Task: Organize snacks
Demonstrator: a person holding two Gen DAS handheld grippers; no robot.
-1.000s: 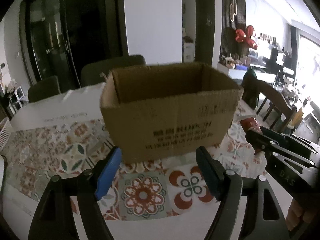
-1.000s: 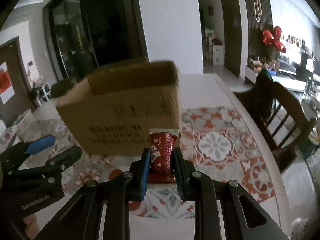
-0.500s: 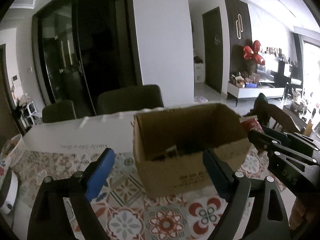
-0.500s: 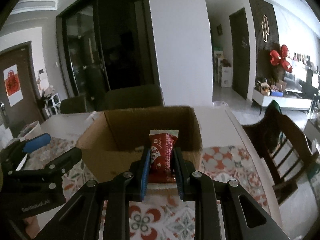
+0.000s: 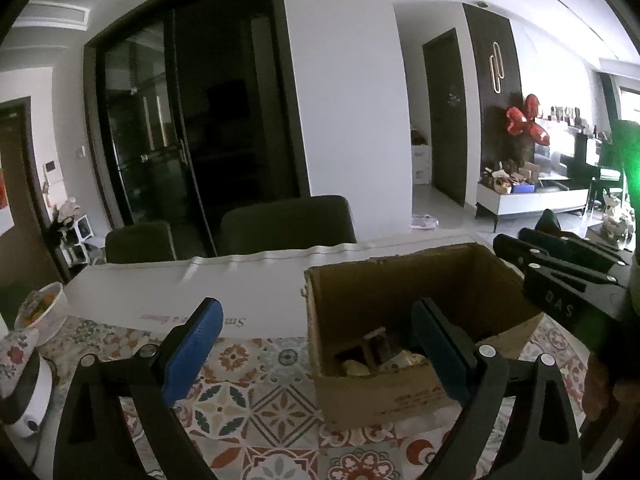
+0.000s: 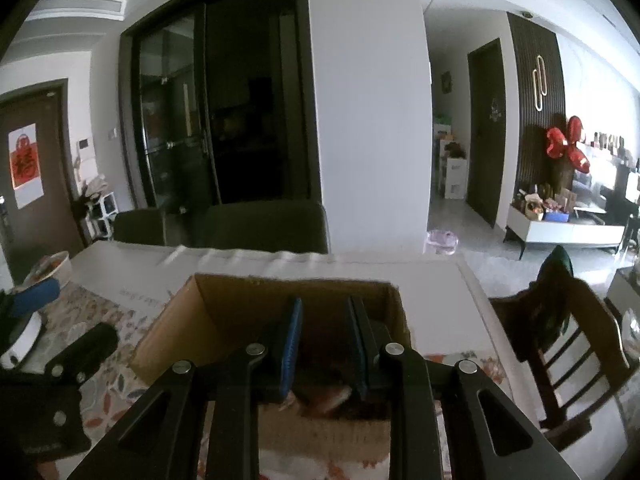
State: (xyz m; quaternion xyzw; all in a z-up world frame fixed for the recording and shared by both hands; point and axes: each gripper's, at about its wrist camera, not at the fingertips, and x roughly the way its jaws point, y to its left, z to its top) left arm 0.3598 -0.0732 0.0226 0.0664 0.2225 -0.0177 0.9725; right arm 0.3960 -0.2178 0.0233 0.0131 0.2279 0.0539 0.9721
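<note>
On the patterned tablecloth (image 5: pixel 256 396), the open cardboard box (image 5: pixel 384 392) sits with its long axis left-right. Your right gripper (image 6: pixel 323 344), jaws just parted and empty, hovers over it. Your left gripper (image 5: pixel 316 344) stands wide apart, empty.

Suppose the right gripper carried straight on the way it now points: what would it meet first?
Probably the snacks lying inside the cardboard box. The right gripper, jaws just parted with nothing between them, points down into its open top; depth is hard to judge, so the far wall is possible.
</note>
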